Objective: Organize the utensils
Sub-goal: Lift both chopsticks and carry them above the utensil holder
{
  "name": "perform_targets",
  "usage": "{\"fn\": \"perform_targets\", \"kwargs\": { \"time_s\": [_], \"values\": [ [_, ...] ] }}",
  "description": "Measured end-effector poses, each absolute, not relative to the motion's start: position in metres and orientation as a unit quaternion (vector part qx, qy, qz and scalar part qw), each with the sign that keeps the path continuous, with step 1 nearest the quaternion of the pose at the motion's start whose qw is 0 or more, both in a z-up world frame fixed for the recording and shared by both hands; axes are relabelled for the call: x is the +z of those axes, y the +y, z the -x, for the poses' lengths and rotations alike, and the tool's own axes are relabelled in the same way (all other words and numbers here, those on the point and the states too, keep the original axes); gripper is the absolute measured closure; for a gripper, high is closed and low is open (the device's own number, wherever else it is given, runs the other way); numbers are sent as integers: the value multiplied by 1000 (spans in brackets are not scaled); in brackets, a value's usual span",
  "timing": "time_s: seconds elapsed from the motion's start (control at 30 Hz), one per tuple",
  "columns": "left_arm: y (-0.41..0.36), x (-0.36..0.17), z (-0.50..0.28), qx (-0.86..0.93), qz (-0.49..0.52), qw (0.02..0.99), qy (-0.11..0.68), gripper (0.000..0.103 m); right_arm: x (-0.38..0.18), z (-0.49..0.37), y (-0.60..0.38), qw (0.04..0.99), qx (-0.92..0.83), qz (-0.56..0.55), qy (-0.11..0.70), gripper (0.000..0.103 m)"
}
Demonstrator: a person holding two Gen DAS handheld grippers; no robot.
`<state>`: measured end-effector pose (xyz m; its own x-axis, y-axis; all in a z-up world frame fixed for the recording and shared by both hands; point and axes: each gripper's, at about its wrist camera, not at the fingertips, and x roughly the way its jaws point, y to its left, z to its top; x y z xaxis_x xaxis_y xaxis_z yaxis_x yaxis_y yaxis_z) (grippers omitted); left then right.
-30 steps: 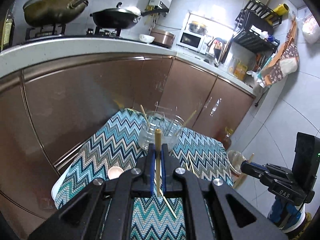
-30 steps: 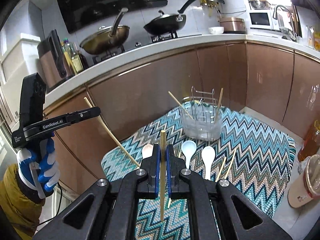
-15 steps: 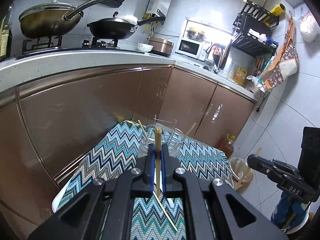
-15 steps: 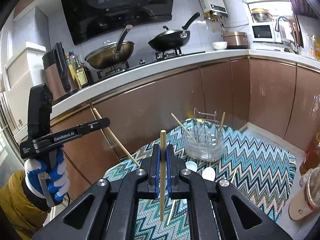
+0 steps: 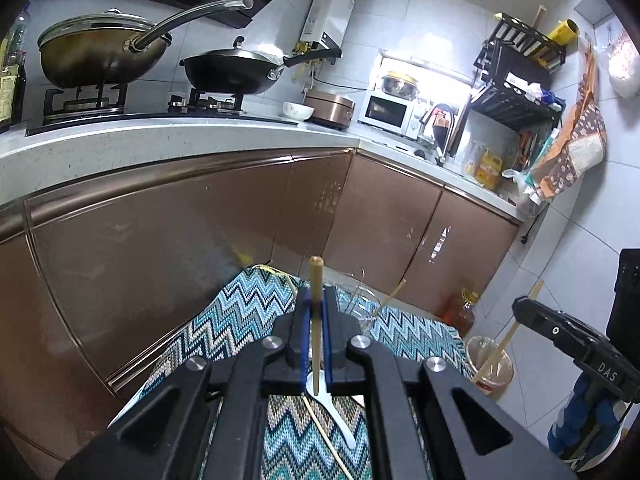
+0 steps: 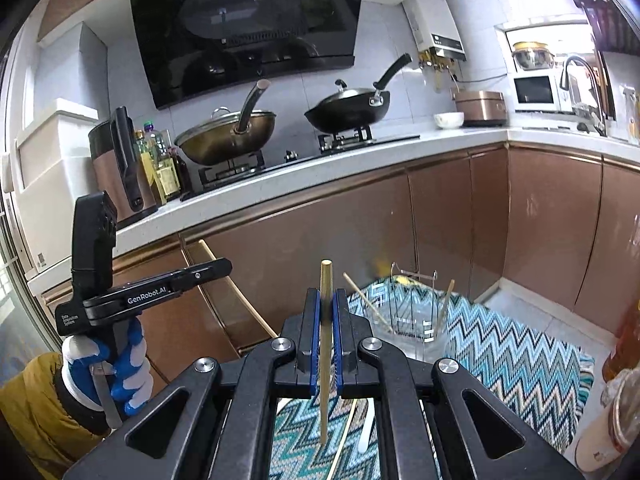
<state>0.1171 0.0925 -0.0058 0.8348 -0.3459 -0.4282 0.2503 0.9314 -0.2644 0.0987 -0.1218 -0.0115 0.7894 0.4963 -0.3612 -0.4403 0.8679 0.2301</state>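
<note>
My left gripper (image 5: 315, 300) is shut on a wooden chopstick (image 5: 315, 280) held upright, high above the zigzag cloth (image 5: 240, 316). My right gripper (image 6: 326, 300) is shut on another wooden chopstick (image 6: 325, 280), also upright. The clear utensil holder (image 6: 412, 316) with a wire rack stands on the cloth ahead of the right gripper, with two chopsticks leaning in it. In the left wrist view the holder (image 5: 364, 304) peeks out behind the left gripper's fingers. A white spoon (image 5: 336, 412) and a loose chopstick (image 5: 324, 432) lie on the cloth below.
Brown cabinet doors (image 5: 160, 248) stand close behind the cloth-covered table. The counter above holds a wok (image 6: 348, 110) and a lidded pan (image 6: 226, 140) on the stove. A bottle and a cup (image 5: 490, 364) stand on the floor at right.
Both grippers have risen and tilted up with their chopsticks. The holder and spoons have dropped lower in both views.
</note>
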Motion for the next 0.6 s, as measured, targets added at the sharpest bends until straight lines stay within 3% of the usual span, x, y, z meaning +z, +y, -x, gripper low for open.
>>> {"fn": "perform_targets", "kwargs": {
  "time_s": [0.6],
  "values": [
    [86,20,-186,-144,146,963,173,98,16,-151,-133,955,251,-79,140,97]
  ]
}}
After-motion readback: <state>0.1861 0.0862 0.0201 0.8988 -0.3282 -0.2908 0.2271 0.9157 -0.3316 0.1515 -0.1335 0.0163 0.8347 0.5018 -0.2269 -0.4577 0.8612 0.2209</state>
